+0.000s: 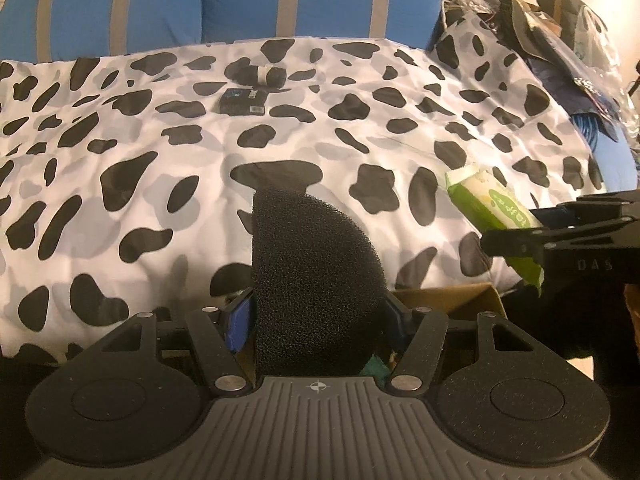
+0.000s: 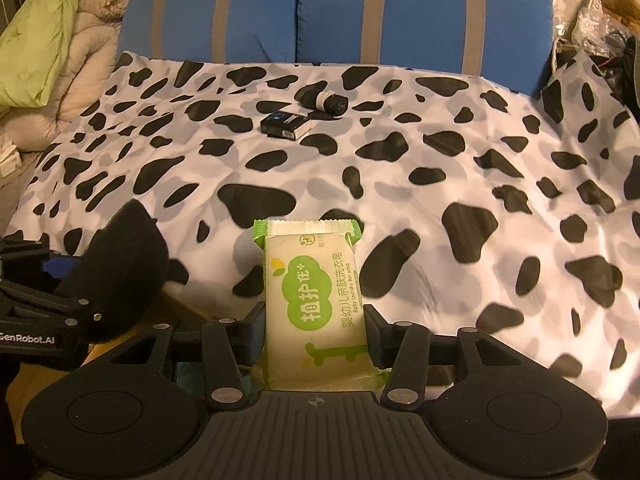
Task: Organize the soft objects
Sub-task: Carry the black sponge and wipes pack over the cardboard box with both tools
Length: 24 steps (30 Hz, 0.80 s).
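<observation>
The bedspread [image 2: 440,184] is showing black and grey blotches on white, and the cushions [image 2: 400,12] are showing blue with grey stripes. The sponge [image 1: 312,272] is presenting black; the soap packet [image 2: 314,300] is showing pale yellow with green print.

A: What words can you read?
B: The green soap pack [image 2: 314,304] says "Baby laundry bar soap" beside big Chinese letters.
A: Anything else?
B: The left hand-held gripper [image 2: 24,338] says "GenRobot.AI". The right hand-held gripper [image 1: 592,266] says "DAS". The small black box's [image 2: 285,123] print, far off, is too tiny.
</observation>
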Tool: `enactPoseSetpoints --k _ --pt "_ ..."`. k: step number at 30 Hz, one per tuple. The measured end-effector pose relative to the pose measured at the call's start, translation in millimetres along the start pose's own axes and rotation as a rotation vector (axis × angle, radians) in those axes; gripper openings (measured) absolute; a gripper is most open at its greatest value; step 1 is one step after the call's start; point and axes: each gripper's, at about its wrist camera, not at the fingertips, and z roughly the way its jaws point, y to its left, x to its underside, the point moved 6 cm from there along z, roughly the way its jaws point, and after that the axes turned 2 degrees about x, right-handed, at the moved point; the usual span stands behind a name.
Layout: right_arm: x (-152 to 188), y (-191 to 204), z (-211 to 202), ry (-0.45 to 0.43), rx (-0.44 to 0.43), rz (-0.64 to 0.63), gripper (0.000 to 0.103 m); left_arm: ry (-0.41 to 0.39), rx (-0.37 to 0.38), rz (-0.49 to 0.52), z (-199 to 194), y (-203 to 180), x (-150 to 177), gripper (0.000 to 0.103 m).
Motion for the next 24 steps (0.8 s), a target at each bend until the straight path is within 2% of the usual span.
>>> enactPoseSetpoints --k 10,19,24 --pt "23.8 24.8 -19.3 0.017 -0.034 -0.024 0.052 0.010 0.010 -0.005 -13.4 -8.9 18.7 0.062" --pt "27.5 30.5 -21.5 0.021 -0.039 -0.031 0.052 0.014 0.015 -0.005 -14.6 -10.6 21.3 0.062" --pt "29.2 31.2 -16.6 0.054 -0.048 -0.032 0.052 0.055 0.028 0.009 -8.6 -13.5 24.5 0.062"
